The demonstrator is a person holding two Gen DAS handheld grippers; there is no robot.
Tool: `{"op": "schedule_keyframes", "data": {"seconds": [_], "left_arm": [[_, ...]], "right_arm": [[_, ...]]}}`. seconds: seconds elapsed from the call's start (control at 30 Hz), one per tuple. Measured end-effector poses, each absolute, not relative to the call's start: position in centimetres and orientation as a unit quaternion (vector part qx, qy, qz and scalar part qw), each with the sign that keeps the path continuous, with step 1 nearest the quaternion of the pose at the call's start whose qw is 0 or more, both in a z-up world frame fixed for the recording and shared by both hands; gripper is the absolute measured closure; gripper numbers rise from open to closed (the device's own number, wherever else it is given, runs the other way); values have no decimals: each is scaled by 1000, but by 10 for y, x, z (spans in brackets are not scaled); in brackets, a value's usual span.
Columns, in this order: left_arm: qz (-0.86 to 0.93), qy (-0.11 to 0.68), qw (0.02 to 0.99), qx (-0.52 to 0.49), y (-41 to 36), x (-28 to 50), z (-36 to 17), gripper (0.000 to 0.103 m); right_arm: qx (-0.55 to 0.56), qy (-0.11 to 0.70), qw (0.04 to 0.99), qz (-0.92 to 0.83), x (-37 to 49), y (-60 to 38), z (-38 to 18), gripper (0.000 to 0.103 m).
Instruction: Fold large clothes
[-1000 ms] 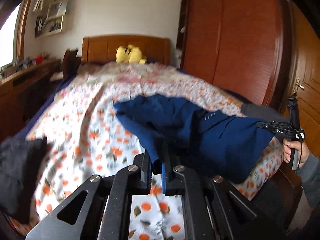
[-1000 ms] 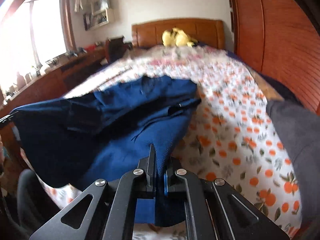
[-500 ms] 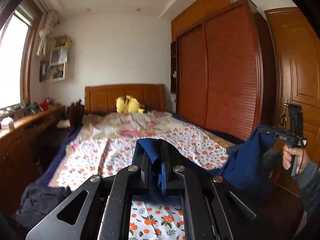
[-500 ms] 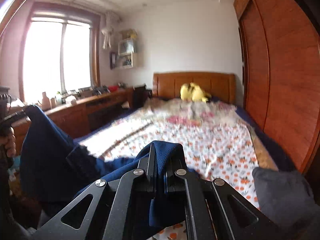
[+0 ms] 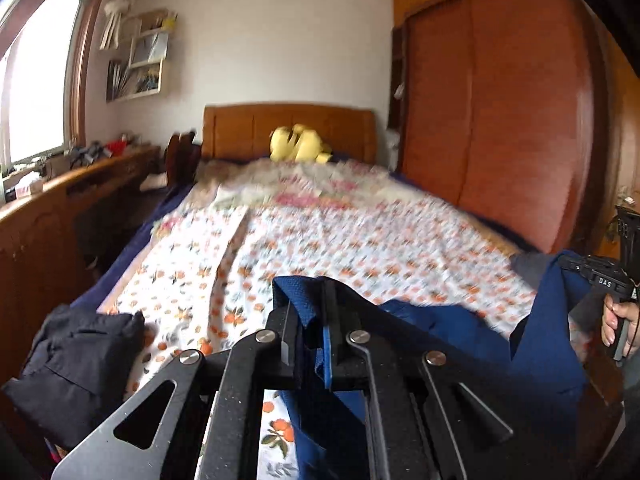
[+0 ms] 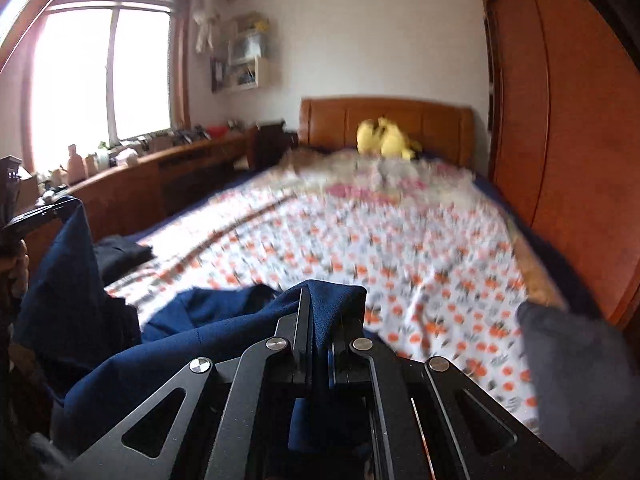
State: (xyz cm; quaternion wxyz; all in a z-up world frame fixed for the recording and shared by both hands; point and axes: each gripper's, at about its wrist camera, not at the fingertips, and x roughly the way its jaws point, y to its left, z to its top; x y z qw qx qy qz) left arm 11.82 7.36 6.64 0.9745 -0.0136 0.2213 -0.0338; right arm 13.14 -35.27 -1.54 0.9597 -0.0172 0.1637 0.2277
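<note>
You could read just one label: white letters "DAS" on the black body of your right gripper [image 5: 582, 267].

Bedspread [image 5: 360, 240] print is motion-blurred mid-frame in both views. Garment [image 5: 460, 332] is cut off at the bottom edge, its shape untold. Hand [image 5: 618, 320] is clipped at the right edge. Shelf [image 6: 246, 60] contents are too small to tell.

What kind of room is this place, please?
Most likely a bedroom in a home: a bed with a floral cover, a wooden headboard, and a tall wooden wardrobe beside it.
</note>
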Motion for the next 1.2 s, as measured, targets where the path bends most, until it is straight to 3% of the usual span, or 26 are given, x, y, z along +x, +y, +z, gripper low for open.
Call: {"op": "schedule_keyframes", "data": {"seconds": [0.33,0.67,0.9,0.97,1.03,1.1,1.2], "left_arm": [[-47,246,968,-14,63,192,30,96],[-49,204,978,-14,65,202,0,95],[-65,216,974,-36,84,203,-15,92],[-68,217,973,-40,87,204,-18,85],[-71,216,973,-39,88,203,-20,58],[-78,215,973,-38,88,201,-21,50],[-84,210,973,-43,87,197,-21,23]], "right_arm": [[34,228,958,171,263,-314,-51,99],[1,298,945,133,280,-280,-71,98],[-35,295,948,110,262,-265,-57,92],[-33,285,953,100,255,-263,-51,89],[-22,266,959,94,240,-263,-45,87],[-11,253,963,93,231,-263,-39,82],[-11,251,962,109,220,-257,-37,72]]}}
